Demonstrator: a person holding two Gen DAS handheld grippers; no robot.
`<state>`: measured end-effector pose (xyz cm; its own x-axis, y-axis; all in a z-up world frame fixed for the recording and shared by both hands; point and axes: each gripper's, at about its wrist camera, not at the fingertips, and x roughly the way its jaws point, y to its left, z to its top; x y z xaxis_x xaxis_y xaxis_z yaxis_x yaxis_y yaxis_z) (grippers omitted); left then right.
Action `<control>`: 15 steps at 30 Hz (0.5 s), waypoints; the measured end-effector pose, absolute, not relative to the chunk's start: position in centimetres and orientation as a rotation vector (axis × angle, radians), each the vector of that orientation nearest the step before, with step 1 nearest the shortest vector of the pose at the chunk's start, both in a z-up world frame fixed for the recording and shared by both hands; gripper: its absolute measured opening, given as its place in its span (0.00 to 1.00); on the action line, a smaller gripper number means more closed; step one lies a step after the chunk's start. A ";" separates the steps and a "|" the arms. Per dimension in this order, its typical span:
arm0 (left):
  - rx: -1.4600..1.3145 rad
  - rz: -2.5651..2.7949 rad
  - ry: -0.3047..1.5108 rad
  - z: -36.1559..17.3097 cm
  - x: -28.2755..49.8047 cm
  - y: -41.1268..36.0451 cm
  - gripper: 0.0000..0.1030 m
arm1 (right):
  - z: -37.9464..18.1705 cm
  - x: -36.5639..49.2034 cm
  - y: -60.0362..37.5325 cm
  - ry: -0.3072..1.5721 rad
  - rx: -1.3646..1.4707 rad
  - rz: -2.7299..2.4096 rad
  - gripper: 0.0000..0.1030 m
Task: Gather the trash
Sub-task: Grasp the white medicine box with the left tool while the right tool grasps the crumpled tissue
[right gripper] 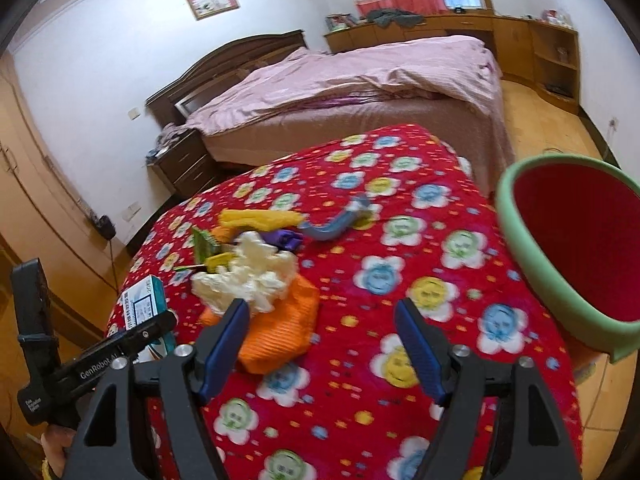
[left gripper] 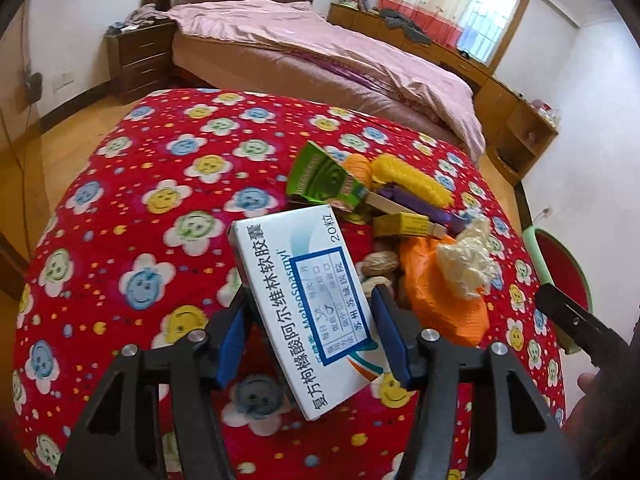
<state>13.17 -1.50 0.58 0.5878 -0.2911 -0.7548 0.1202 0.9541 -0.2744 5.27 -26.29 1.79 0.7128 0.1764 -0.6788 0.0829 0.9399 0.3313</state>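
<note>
My left gripper (left gripper: 310,312) is shut on a white medicine box (left gripper: 304,300) with blue print, held tilted above the red flowered table cover (left gripper: 140,200). Beyond it lies a trash pile: a green packet (left gripper: 320,178), a yellow ridged piece (left gripper: 412,178), a purple strip (left gripper: 416,204), a small yellow box (left gripper: 400,225), nuts (left gripper: 378,264), an orange bag (left gripper: 444,300) and crumpled white tissue (left gripper: 466,264). My right gripper (right gripper: 322,330) is open and empty, over the cover next to the orange bag (right gripper: 280,332) and the tissue (right gripper: 248,276). The box also shows in the right wrist view (right gripper: 144,304).
A green-rimmed red bin (right gripper: 576,248) stands right of the table, also visible in the left wrist view (left gripper: 560,256). A grey-blue scrap (right gripper: 340,222) lies past the pile. A bed with pink bedding (right gripper: 360,92), a nightstand (right gripper: 184,164) and wooden cabinets (right gripper: 520,40) stand behind.
</note>
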 end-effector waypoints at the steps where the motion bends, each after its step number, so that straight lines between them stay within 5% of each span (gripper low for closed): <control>1: -0.208 -0.231 0.911 0.5 13.2 -1.1 0.58 | 1.8 5.6 -25.8 0.781 0.348 0.066 0.83; 13: -0.236 -0.191 0.911 0.1 12.9 1.1 0.58 | 0.4 9.6 -21.2 0.831 0.210 0.135 0.83; 15: -0.236 -0.196 0.913 0.1 12.9 1.0 0.58 | 0.3 10.0 -21.2 0.833 0.198 0.124 0.74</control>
